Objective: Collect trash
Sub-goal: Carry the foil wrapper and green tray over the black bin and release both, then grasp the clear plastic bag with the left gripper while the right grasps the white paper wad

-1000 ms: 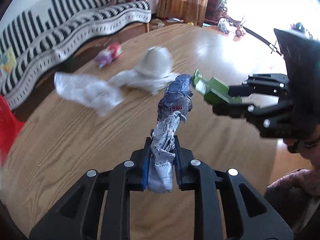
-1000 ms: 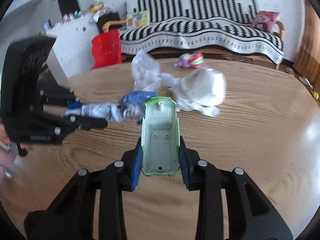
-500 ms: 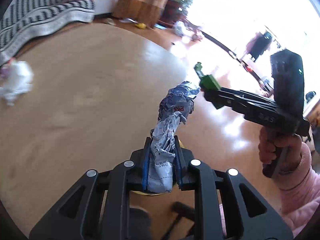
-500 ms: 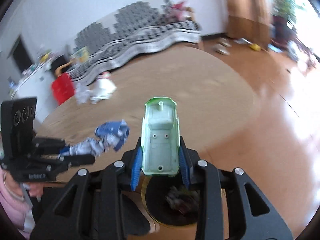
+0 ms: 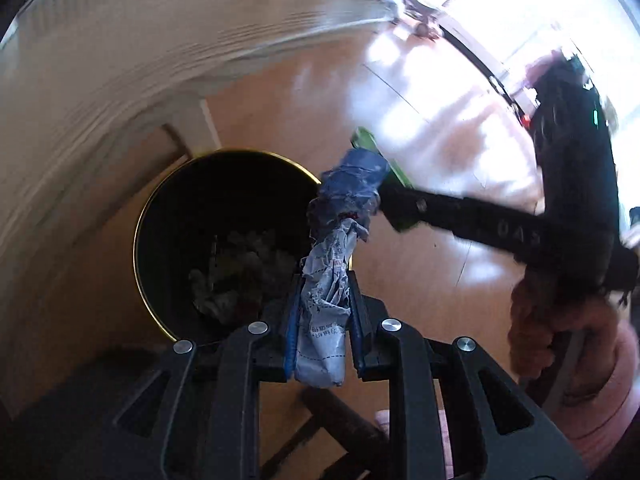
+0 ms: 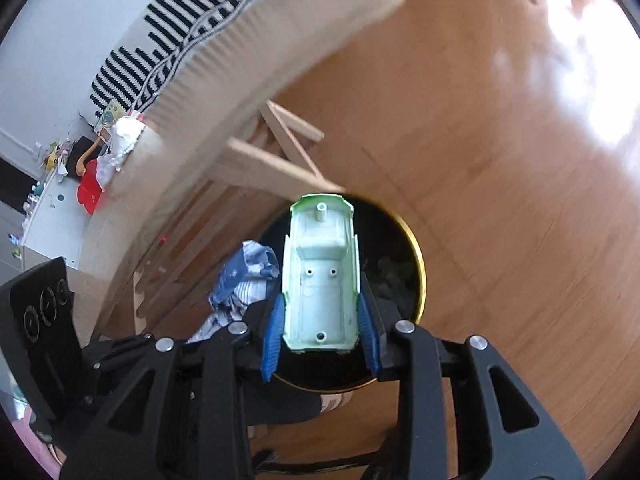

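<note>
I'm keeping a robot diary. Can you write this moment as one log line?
left gripper: shut on crumpled wrapper | right gripper: shut on green plastic shell | both above black bin | bin: holds trash

Crumpled blue-and-white printed wrapper (image 5: 324, 316): small dark print and dashed lines run across its white lower part, near 6 o'clock in the left wrist view; the characters are too small and creased to read.
Same wrapper, red mark: a small red patch sits where the white part meets the blue, unreadable.
Black gripper arm (image 5: 496, 226): raised letters at about 3 o'clock in the left wrist view, blurred; they look like "DAS", not certain.
Pale green plastic toy car shell (image 6: 320, 276): no lettering legible on its inner face.
</note>
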Tool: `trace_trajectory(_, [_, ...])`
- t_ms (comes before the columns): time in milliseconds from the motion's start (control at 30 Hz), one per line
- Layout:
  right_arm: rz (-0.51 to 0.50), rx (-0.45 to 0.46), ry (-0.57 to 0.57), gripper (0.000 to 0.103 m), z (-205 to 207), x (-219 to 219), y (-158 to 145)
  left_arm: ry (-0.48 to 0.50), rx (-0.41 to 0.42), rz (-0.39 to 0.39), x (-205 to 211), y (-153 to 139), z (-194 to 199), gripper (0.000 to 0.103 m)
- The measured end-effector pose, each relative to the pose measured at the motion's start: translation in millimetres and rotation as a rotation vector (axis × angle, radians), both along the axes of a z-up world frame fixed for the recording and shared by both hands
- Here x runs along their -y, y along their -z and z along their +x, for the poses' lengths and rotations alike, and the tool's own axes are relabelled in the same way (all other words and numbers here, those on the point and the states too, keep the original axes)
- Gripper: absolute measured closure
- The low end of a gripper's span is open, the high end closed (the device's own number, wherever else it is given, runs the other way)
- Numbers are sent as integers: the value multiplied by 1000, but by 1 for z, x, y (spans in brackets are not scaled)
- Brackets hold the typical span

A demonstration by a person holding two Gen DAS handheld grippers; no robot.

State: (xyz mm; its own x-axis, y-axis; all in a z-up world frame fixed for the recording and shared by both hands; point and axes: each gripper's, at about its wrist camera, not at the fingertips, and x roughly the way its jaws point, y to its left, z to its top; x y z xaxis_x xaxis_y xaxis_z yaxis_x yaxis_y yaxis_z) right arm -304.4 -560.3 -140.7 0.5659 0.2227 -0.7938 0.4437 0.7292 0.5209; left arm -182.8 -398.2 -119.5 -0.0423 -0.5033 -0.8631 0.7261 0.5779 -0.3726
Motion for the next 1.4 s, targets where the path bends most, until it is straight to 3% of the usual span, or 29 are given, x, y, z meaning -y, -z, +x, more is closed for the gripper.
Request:
trace_trajectory(100, [-3,-6,0,70,2,-3,2,-36,-38,-1,-5,5,11,83])
trace_trajectory(333, [13,-31,12,70,6,0,8,1,-31,-11,8,2,-1,83])
trace_trajectory(933, [25,-19,-32,70,21,-8,8,-30,-70,-34,-6,9,5,82])
trace_trajectory(967, [27,-14,-28,67,21,-7,7,-29,-69,-29,-5,9,4,72])
trace_trajectory(1000, [30,-8,-9,46,20,-4,6,-34,-57,-18,-4,8,3,41])
trace_trajectory(1033, [27,3,21,16,18,-1,4,-47,-37,-6,-3,7,2,24])
trace_trajectory(1067, [22,12,43,9,17,3,2,-70,0,0,-4,5,0,9])
trace_trajectory(1167, [15,4,104,8,12,14,-1,-83,48,-8,-5,-2,-3,8])
trace_trajectory(1233, [-46,-32,149,7,9,20,-5,-82,71,-6,-4,-7,-6,8])
trace_trajectory(1267, [-132,-75,178,7,8,20,-10,-86,85,-17,-5,-13,-7,8])
trace_trajectory(1300, [-304,-132,216,7,8,16,-22,-89,106,-50,-10,-25,-9,8])
trace_trajectory(1400, [-510,-119,240,7,12,6,-51,-118,215,-134,-27,-69,-6,6])
